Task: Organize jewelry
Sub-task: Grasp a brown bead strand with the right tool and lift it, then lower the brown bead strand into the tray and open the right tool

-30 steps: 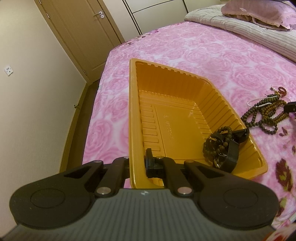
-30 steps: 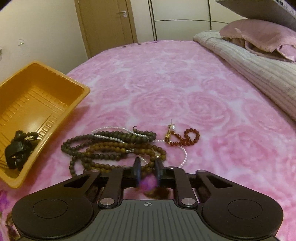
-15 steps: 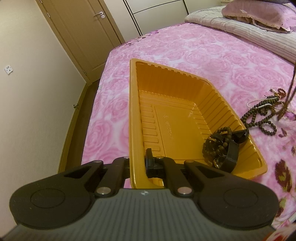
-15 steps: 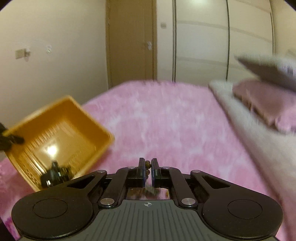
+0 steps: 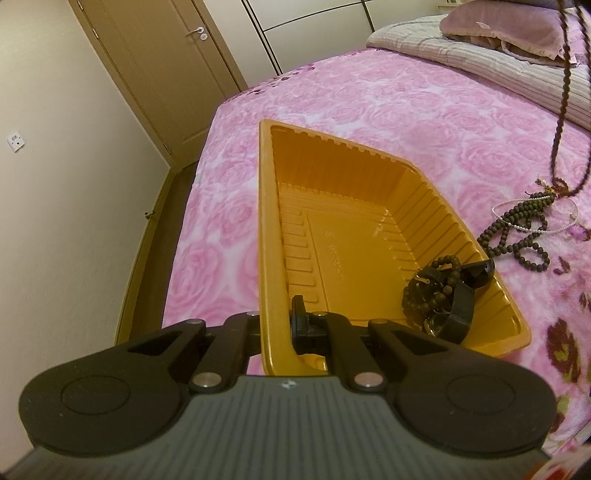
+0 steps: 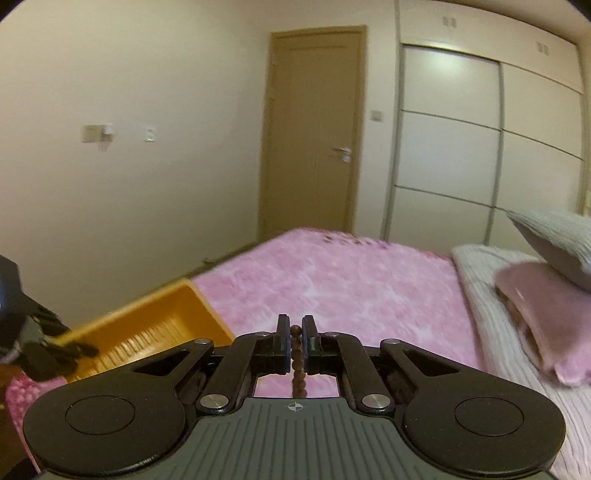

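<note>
An orange plastic tray (image 5: 369, 236) lies on the pink bed. My left gripper (image 5: 277, 321) is shut on the tray's near left rim. Dark bead bracelets and a black band (image 5: 439, 295) lie in the tray's near right corner. My right gripper (image 6: 294, 341) is shut on a brown bead necklace (image 6: 297, 365), held high above the bed. The necklace hangs as a long strand (image 5: 561, 92) at the right in the left wrist view. More bead strands and a pearl necklace (image 5: 517, 229) lie on the bed right of the tray. The tray also shows in the right wrist view (image 6: 159, 325).
The pink rose blanket (image 5: 388, 99) covers the bed. A striped quilt and a mauve pillow (image 5: 498, 33) lie at the far right. A door (image 6: 314, 129) and wardrobe stand beyond the bed. The bed's left edge drops to the floor beside the wall.
My right gripper closed on the brown necklace and lifted it high off the bed; the strand now hangs free. The left gripper and tray have stayed put.
</note>
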`<action>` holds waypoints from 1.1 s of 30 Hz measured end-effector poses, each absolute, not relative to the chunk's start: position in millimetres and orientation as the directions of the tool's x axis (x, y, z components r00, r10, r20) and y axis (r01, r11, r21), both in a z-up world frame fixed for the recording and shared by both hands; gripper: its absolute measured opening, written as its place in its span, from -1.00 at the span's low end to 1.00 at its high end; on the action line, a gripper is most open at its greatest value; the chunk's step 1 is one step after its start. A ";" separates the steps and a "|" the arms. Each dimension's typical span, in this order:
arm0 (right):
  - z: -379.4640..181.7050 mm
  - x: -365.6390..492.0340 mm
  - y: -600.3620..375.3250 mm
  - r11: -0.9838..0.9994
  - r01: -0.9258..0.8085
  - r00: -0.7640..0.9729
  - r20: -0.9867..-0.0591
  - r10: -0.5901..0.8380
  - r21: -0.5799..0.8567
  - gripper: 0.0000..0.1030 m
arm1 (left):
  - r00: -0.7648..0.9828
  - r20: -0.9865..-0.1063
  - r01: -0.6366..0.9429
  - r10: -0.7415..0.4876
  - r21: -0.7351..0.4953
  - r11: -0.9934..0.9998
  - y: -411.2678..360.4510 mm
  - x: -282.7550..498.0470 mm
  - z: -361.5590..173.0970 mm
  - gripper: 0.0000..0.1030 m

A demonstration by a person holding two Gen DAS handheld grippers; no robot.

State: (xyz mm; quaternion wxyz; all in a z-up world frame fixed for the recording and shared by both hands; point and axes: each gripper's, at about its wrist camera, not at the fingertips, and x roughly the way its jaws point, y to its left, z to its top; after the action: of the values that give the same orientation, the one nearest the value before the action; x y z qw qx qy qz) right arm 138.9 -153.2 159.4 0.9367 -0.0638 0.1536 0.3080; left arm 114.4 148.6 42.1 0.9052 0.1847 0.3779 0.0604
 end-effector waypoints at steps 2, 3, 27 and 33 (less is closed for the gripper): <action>165.6 142.3 -139.9 0.775 -0.631 0.741 -0.316 0.592 -0.028 -0.89 | 0.707 -0.662 0.030 0.249 0.380 0.925 148.5 114.5 42.0 -0.92; 168.4 144.4 -132.2 0.761 -0.648 0.729 -0.310 0.610 -0.027 -0.89 | 0.707 -0.662 0.031 0.249 0.380 0.924 148.7 114.3 42.1 -0.92; 54.5 231.2 8.7 0.612 -0.773 0.419 -0.594 0.687 0.163 -0.89 | 0.714 -0.659 0.033 0.236 0.368 0.929 151.9 113.5 41.6 -0.92; 26.2 247.6 4.5 0.608 -0.744 0.323 -0.648 0.690 0.276 -0.89 | 0.714 -0.659 0.035 0.236 0.371 0.928 151.4 114.9 42.2 -0.92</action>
State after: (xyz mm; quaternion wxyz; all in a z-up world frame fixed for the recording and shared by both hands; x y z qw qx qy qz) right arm 247.6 4.5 26.2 0.8126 -0.0358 0.3791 0.4412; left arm 114.9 151.4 42.2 0.9078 0.1813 0.3740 0.0555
